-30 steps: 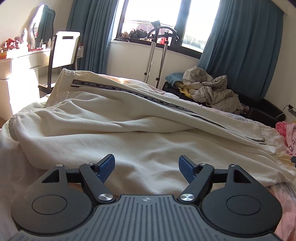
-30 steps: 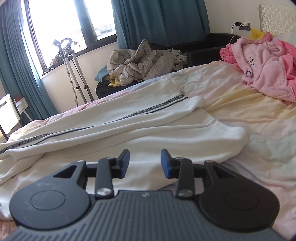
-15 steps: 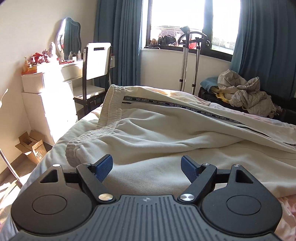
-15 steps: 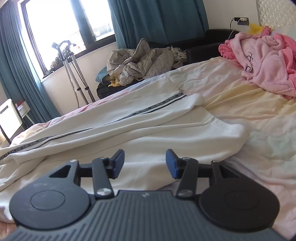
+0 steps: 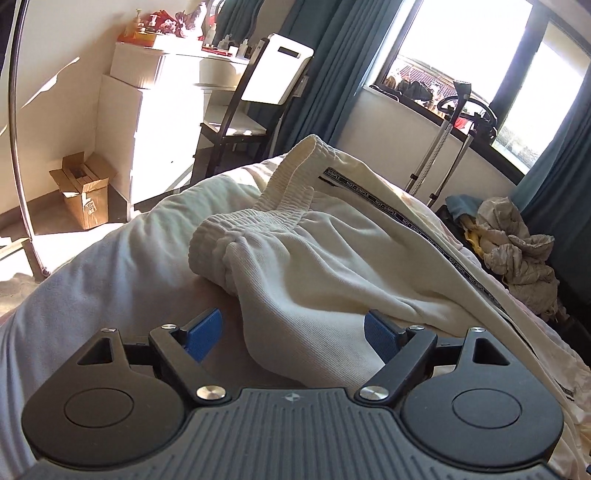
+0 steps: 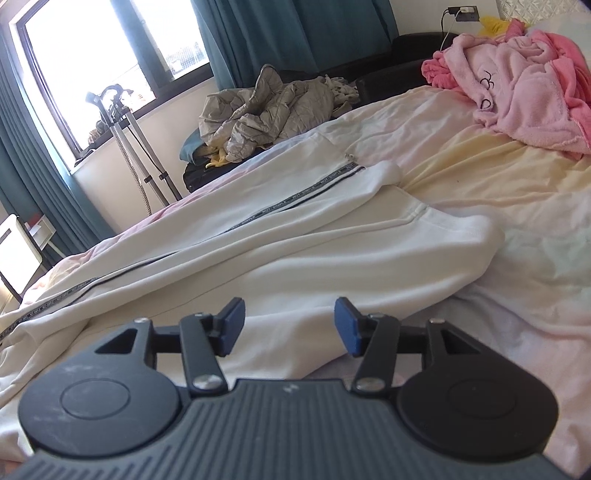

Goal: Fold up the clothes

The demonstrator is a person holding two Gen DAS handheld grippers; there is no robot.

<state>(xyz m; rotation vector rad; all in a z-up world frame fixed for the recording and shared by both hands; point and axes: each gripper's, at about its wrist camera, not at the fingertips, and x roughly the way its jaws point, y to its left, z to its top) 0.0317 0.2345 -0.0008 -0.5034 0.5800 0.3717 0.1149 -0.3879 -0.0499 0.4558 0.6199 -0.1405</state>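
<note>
Cream trousers, with a lettered black side stripe, spread lengthwise across the bed; elastic waistband bunched at the bed's end in the left wrist view, leg hems lying flat toward the pink blanket in the right wrist view. Left gripper low over the waist end, blue pads spread wide, a fold of cream cloth lying between them but not pinched. Right gripper low over the leg section, likewise spread apart, cloth beneath and nothing clamped. Pink blanket heaped on the far corner of the bed, well apart from the hems. Beyond the far edge of the bed: a crumpled grey quilted garment on a dark case, metal crutches leaning beside the window wall, teal curtains flanking the window. Past the waistband end: a dark-framed chair with a white back, a white dresser carrying small items, an open cardboard box on the floor, a curved metal rail at the left edge. Charger plugged in on the wall above the blanket. Bed surface between grippers and trousers unobstructed.
</note>
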